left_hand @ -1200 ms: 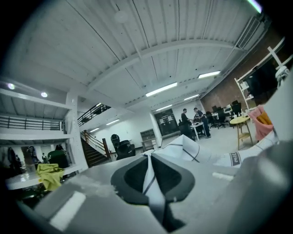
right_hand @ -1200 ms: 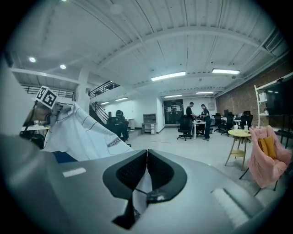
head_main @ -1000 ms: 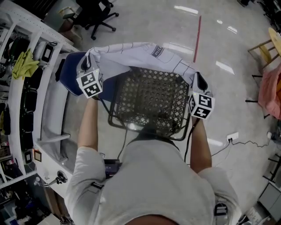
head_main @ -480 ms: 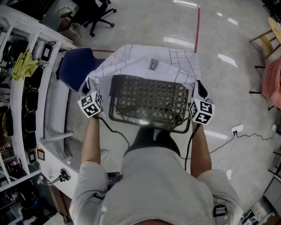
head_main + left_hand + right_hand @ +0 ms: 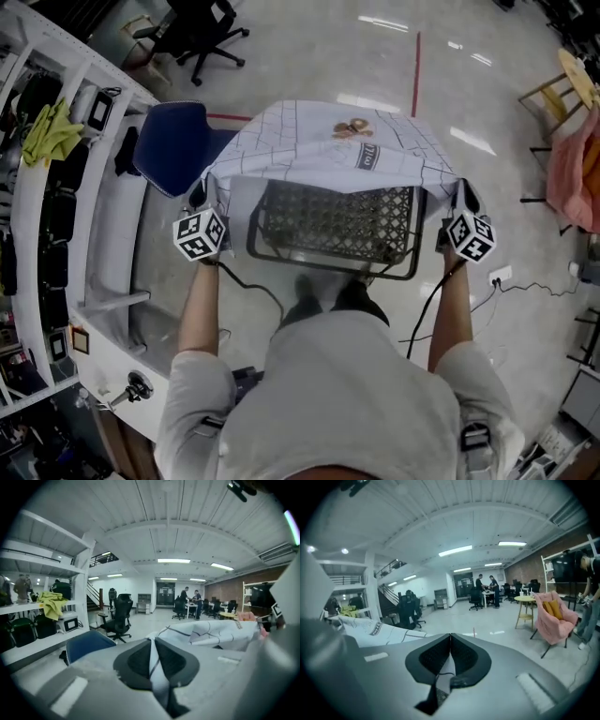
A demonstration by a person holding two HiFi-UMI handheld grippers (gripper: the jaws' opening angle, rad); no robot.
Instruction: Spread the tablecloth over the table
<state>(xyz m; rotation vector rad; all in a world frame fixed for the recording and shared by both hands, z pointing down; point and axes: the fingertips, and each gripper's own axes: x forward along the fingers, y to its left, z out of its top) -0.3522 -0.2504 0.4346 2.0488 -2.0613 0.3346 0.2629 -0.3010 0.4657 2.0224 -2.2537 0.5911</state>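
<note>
Between our two grippers, in the head view, the tablecloth [image 5: 319, 155] lies over the far part of the worktop [image 5: 337, 225], which has a black mesh top. The left gripper [image 5: 198, 202] holds one near corner and the right gripper [image 5: 462, 202] holds the other. We think the cloth is light, thin and floppy. It will sag and fold unless both corners are kept pulled apart, so the corners are the best places to hold. The cloth hides the far side of the worktop, so we cannot tell how far it hangs down there. Beyond the grippers a small brown spot [image 5: 352, 128] sits on the cloth. We cannot tell if it is print or a thing.

From the left gripper view, the jaws are pinched on a fold of the cloth, and the rest spreads off to that gripper's right.

From the right gripper view, the jaws are pressed together on a thin bit of cloth, and the rest lies off to that gripper's left.
</note>
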